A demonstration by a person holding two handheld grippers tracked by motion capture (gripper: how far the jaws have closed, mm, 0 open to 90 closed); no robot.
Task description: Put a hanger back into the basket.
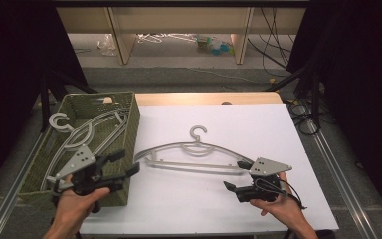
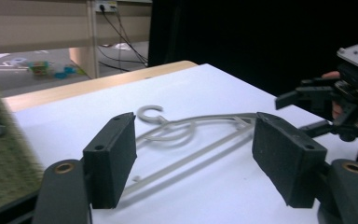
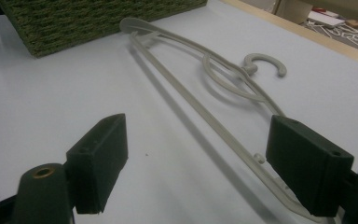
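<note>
Light fell from above onto the white table [image 1: 219, 199], which was the brightest area; black curtains at both sides stayed nearly featureless. Shadows were soft and short, thin under the hanger [image 1: 194, 154]. No strong glare showed. In the left gripper view the basket [image 2: 2, 158] edge was smeared by motion blur. Both gripper views had sharp jaws but soft, grainy backgrounds
</note>
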